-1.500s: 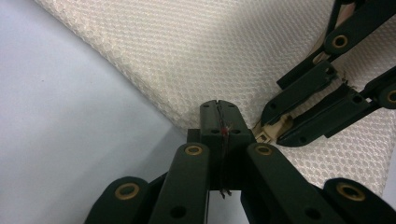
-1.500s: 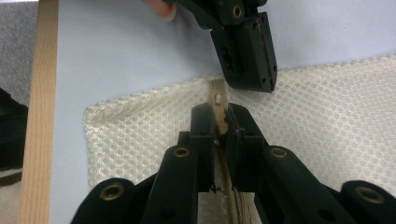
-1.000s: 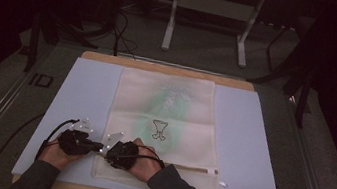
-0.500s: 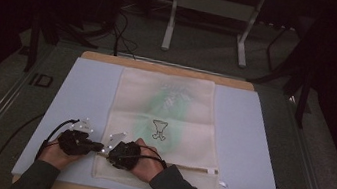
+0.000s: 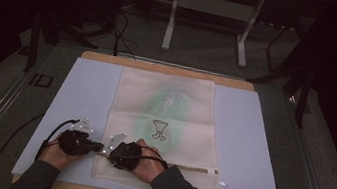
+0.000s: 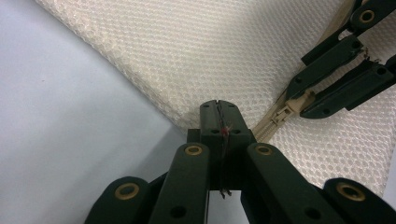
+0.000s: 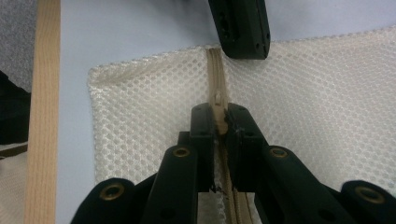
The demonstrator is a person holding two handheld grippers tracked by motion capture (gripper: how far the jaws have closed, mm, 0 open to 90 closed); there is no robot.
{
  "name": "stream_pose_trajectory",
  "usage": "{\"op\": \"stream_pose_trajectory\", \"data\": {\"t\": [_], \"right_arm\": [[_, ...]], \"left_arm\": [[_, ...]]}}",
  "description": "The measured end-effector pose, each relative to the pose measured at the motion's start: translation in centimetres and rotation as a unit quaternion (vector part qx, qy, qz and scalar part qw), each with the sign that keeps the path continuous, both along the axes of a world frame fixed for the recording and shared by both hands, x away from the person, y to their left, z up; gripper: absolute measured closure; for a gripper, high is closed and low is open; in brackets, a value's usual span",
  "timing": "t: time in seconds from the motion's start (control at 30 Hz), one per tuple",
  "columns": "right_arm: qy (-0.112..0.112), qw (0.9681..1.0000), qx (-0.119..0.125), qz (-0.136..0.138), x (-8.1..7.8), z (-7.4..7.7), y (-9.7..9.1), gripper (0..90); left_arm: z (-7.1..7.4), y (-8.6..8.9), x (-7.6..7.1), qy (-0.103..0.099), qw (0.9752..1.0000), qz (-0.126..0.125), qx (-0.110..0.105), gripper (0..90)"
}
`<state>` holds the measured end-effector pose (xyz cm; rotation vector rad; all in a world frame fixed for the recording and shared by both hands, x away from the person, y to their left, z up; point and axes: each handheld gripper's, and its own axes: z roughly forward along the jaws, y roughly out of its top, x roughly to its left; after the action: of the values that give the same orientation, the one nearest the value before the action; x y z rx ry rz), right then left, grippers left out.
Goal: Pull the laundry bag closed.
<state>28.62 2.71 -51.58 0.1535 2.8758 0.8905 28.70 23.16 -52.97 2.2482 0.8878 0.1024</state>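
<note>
High view: a cream mesh bag [image 5: 162, 124] lies flat on a pale blue mat [image 5: 81, 91] on the table [image 5: 160, 67]. At the bag's near left corner, the left gripper [image 6: 218, 108] is clamped shut on the bag's edge beside the zipper's end. The right gripper [image 7: 219, 112] is closed on the zipper pull [image 7: 219, 116].

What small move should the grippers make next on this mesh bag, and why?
Probably the right gripper should draw the zipper pull along the zipper, away from the left gripper. The right gripper is shut on the pull near the mesh bag end, while the left gripper pinches the bag's edge there, anchoring it.
</note>
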Motion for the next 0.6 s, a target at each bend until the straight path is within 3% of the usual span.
{"op": "stream_pose_trajectory", "data": {"t": [0.6], "right_arm": [[-0.004,1.0000,-0.003,0.000,-0.23,0.22,-0.81,81.9]], "left_arm": [[0.02,-0.02,-0.01,-0.001,1.0000,-0.001,0.002,90.0]]}}
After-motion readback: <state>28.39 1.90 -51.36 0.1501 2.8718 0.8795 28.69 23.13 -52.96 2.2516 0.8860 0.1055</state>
